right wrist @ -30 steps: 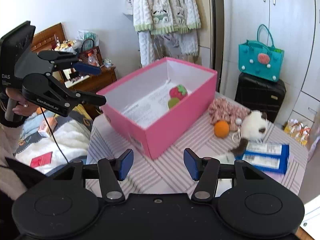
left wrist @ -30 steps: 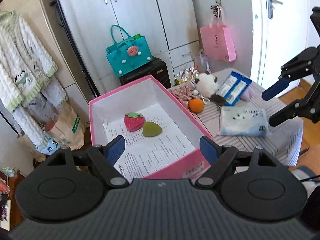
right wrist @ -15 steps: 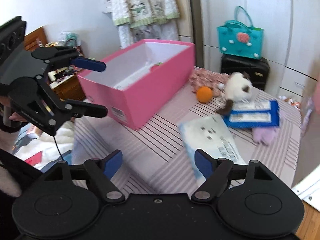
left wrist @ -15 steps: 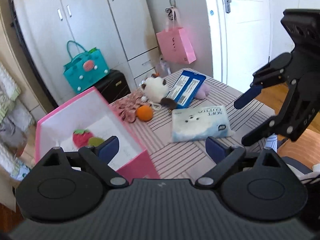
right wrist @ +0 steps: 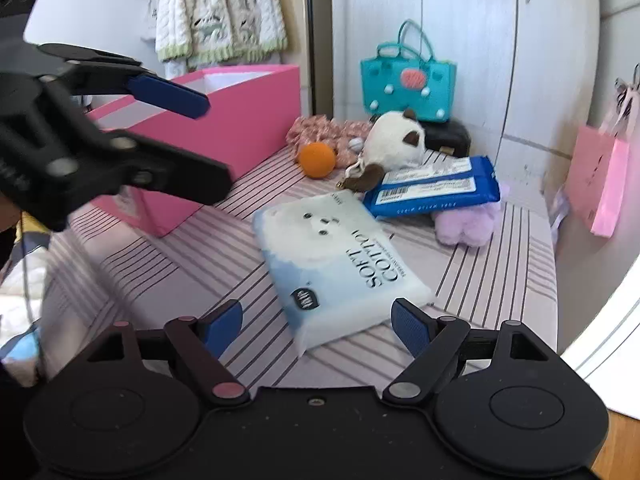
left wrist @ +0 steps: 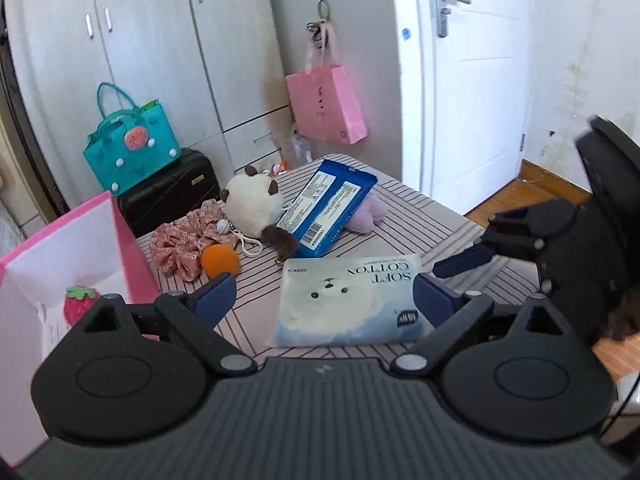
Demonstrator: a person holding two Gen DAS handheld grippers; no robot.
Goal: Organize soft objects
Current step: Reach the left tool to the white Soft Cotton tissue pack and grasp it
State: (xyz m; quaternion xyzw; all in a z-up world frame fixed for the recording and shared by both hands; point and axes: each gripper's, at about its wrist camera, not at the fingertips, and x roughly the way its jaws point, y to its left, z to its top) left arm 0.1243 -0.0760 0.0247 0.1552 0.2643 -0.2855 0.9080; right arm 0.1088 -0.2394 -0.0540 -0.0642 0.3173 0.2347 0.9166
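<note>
A pale blue "soft cotton" pack (left wrist: pixel 348 300) lies flat on the striped table (left wrist: pixel 420 216). My left gripper (left wrist: pixel 323 296) hovers just before it, open and empty. My right gripper (right wrist: pixel 316 322) is also open and empty, low over the near end of the same pack (right wrist: pixel 340 256). The left gripper (right wrist: pixel 219 144) shows at the left of the right wrist view. The pink box (left wrist: pixel 132 248) holds a red strawberry toy (left wrist: pixel 80 304). Behind the pack lie an orange ball (right wrist: pixel 317 159), a white plush (right wrist: pixel 394 140), a floral scrunchie (right wrist: pixel 320 132), a blue wipes pack (right wrist: pixel 436 190) and a purple plush (right wrist: pixel 468 224).
A teal bag (left wrist: pixel 132 152) sits on a black suitcase (left wrist: pixel 172 192) behind the table. A pink paper bag (left wrist: pixel 328 104) hangs on the wardrobe beside a white door (left wrist: pixel 472 80). The table's edge drops off at the right (right wrist: pixel 548 280). A knitted garment (right wrist: pixel 216 8) hangs behind the box.
Both views have swung from the pink box to the cotton pack. Both grippers have come down closer to the table, and their jaws stand wider than a second ago.
</note>
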